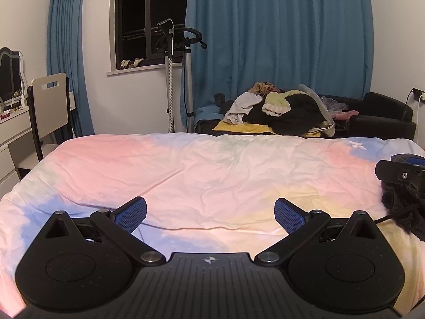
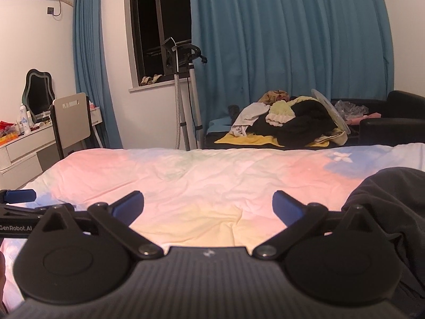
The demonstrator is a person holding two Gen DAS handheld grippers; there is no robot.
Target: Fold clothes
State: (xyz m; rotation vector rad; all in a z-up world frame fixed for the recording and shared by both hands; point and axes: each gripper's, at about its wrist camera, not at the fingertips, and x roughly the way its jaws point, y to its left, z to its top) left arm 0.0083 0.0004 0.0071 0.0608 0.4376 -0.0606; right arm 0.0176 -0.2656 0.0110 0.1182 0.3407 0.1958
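Folding hasn't begun, I judge: my left claw (image 1: 209, 216) and right claw (image 2: 208, 208) both gape wide over the bed (image 1: 202, 167), gripping nothing. A dark garment (image 2: 393, 199) lies crumpled at my right; more clothes (image 1: 281, 111) wait heaped beyond.
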